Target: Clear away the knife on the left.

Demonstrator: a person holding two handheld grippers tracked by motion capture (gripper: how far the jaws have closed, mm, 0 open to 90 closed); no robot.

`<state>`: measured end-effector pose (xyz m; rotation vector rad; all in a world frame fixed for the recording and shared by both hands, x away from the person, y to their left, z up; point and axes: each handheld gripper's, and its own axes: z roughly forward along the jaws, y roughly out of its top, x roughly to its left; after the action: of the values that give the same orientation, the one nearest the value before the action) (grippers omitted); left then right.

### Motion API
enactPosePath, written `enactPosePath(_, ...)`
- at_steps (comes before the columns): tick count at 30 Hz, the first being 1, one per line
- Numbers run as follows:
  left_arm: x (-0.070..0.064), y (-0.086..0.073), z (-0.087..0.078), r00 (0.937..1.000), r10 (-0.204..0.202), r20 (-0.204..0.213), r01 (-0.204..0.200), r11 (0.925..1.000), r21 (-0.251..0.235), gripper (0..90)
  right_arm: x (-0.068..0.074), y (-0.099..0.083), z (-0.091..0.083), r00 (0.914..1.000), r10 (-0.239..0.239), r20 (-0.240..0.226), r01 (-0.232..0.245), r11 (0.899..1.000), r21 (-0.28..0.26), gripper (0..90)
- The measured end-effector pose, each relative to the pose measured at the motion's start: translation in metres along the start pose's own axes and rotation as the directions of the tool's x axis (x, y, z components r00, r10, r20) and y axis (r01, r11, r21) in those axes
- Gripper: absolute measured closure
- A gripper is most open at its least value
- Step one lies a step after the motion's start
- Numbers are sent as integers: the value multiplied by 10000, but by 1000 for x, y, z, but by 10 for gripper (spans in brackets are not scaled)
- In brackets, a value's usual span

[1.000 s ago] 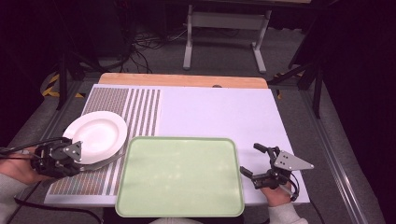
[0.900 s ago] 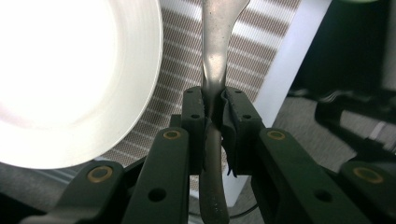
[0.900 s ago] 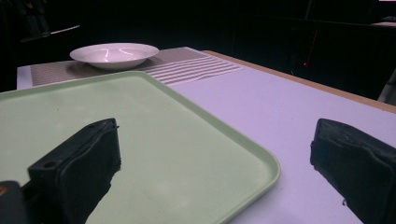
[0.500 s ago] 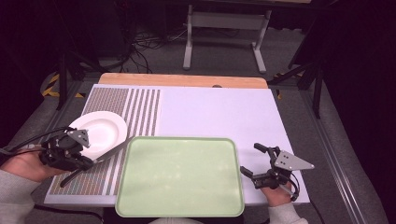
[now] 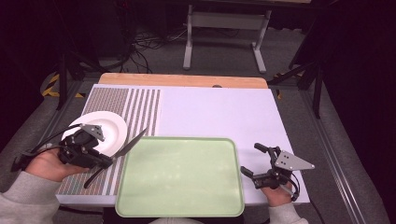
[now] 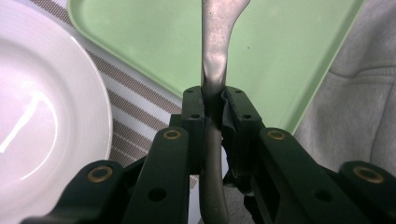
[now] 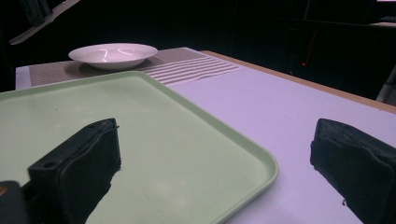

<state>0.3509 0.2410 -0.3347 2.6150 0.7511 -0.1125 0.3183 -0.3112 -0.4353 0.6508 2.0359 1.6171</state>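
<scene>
Utensil (image 6: 215, 51) clenched in left gripper (image 5: 100, 161) fingers near tray (image 5: 180, 205); right gripper (image 5: 258, 163) released. Narrow handle grip could pivot or slip.

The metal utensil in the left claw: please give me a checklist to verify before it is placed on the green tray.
1. Grip: left claw is shut on the metal utensil, handle between the jaws. Ok.
2. Utensil type: the working end is cut off in the left gripper view and too thin in the high view. Cannot tell.
3. Landing area: green tray has nothing lying on it. Ok.
4. White plate sits left of the tray on the striped mat, close beside the left claw. Ok, but mind it.
5. Right claw is open, holds nothing, and is at the tray's right edge. Ok.
</scene>
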Motion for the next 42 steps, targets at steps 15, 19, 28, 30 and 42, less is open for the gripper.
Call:
enactPosePath(15, -11, 15, 35, 9968, 127, 792, -68, 9972, -741, 801, 0, -1, 0, 10000, 16, -31, -16, 10000, 15, 23)
enactPosePath(19, -14, 18, 40, 9956, 187, 914, -113, 9967, -805, 801, 0, -1, 0, 10000, 8, -29, -8, 10000, 19, 23)
enactPosePath(28, -20, 25, 53, 9913, 365, 1262, -237, 9945, -1018, 801, 0, -1, 0, 10000, -22, -29, 22, 10000, 35, 24)
enactPosePath(30, -21, 25, 54, 9913, 317, 1279, -191, 9950, -983, 801, 0, -1, 0, 10000, -24, -48, 24, 10000, 42, 23)
enactPosePath(42, -26, 35, 75, 9873, 344, 1550, -237, 9972, -703, 801, 1, -1, 0, 9999, -73, -75, 74, 9999, 118, 24)
